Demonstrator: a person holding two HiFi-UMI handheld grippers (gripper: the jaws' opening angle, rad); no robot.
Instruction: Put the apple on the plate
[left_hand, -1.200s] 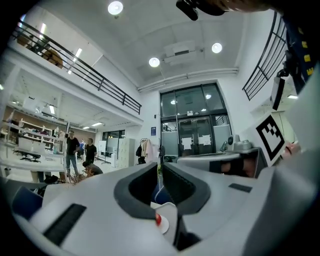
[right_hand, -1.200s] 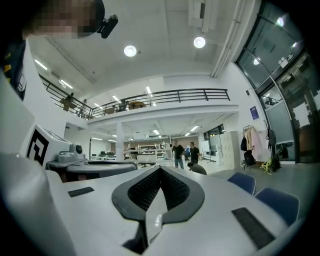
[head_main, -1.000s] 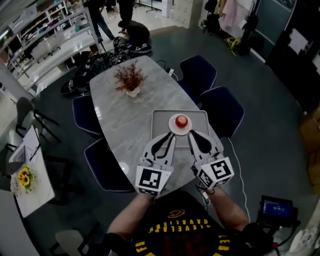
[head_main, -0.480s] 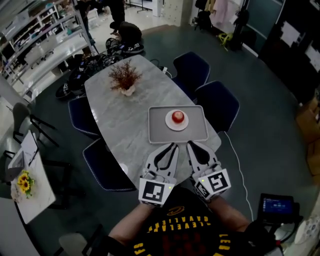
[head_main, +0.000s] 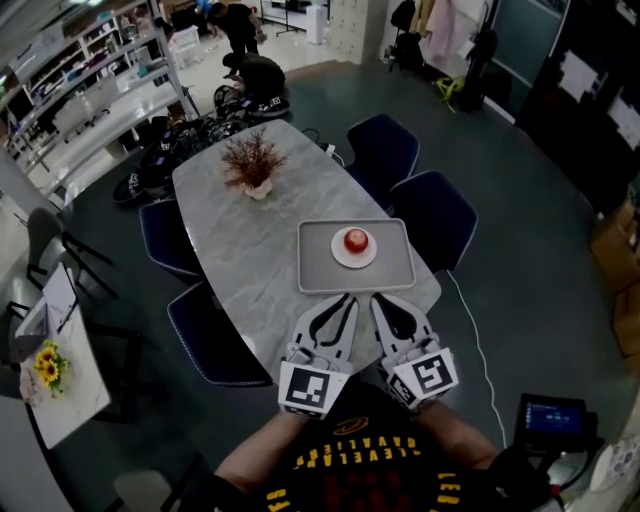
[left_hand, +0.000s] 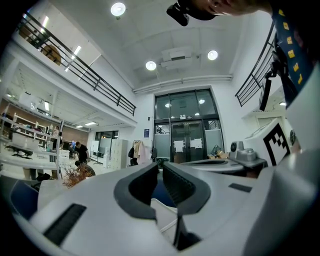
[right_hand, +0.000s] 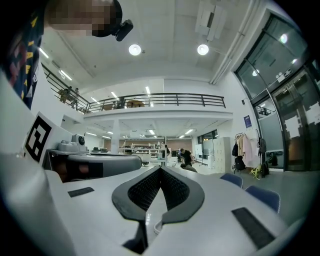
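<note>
Both grippers hang side by side over the near end of the marble surface (head_main: 240, 245), pointing away from the person toward the tray (head_main: 318, 272). They are held low and close in front of the body, with the forearms coming up from the bottom of the head view. The left gripper (head_main: 346, 298) and the right gripper (head_main: 379, 299) are angled slightly toward each other, so their tips lie just beside one another, short of the tray's near edge and touching nothing. The marker cubes (head_main: 305, 388) sit at their rear ends, near the person's chest. In the right gripper view the fingers (right_hand: 134, 192) meet at the tips with nothing between them. In the left gripper view the fingers (left_hand: 129, 192) are all but together, with only a thin slit between the pads and nothing in it. The apple (head_main: 356, 240) sits upright on the white plate (head_main: 338, 257), which lies on the tray, well ahead of both grippers.
</note>
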